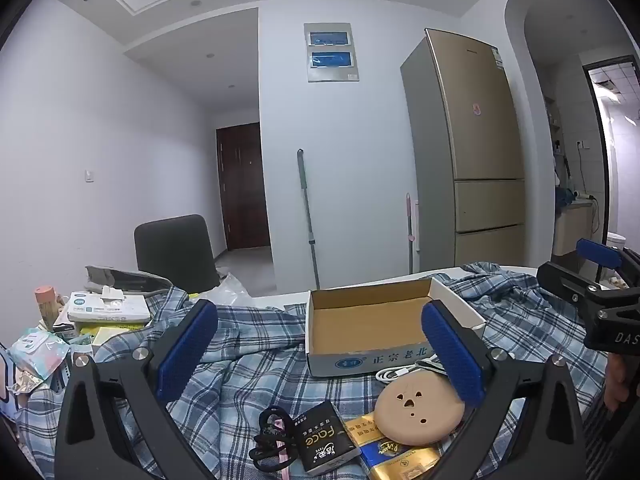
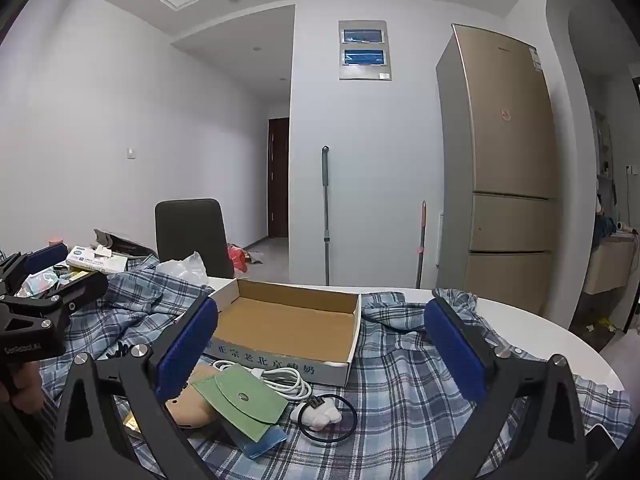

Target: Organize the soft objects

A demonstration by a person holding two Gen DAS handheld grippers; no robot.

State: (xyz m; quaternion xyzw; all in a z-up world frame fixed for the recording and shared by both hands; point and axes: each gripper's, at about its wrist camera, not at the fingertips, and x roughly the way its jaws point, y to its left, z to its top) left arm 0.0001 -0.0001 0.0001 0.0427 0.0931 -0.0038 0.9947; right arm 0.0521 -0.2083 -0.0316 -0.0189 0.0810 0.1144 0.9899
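Observation:
An empty cardboard box (image 1: 372, 322) sits on a blue plaid cloth (image 1: 248, 344); it also shows in the right wrist view (image 2: 288, 326). In front of it lie a round tan sponge puff (image 1: 418, 406), a white cable (image 2: 288, 382), a green felt pouch (image 2: 244, 402), a black hair tie with a white charm (image 2: 320, 416), another black hair tie (image 1: 272, 436) and small packets (image 1: 324, 444). My left gripper (image 1: 320, 354) is open and empty above these. My right gripper (image 2: 320, 344) is open and empty before the box.
Tissue packs and clutter (image 1: 104, 312) crowd the table's left side. A dark chair (image 1: 176, 254) stands behind the table. A mop (image 1: 308, 216) leans on the wall and a fridge (image 1: 472, 152) stands at the right. The white table edge (image 2: 560, 340) curves at the right.

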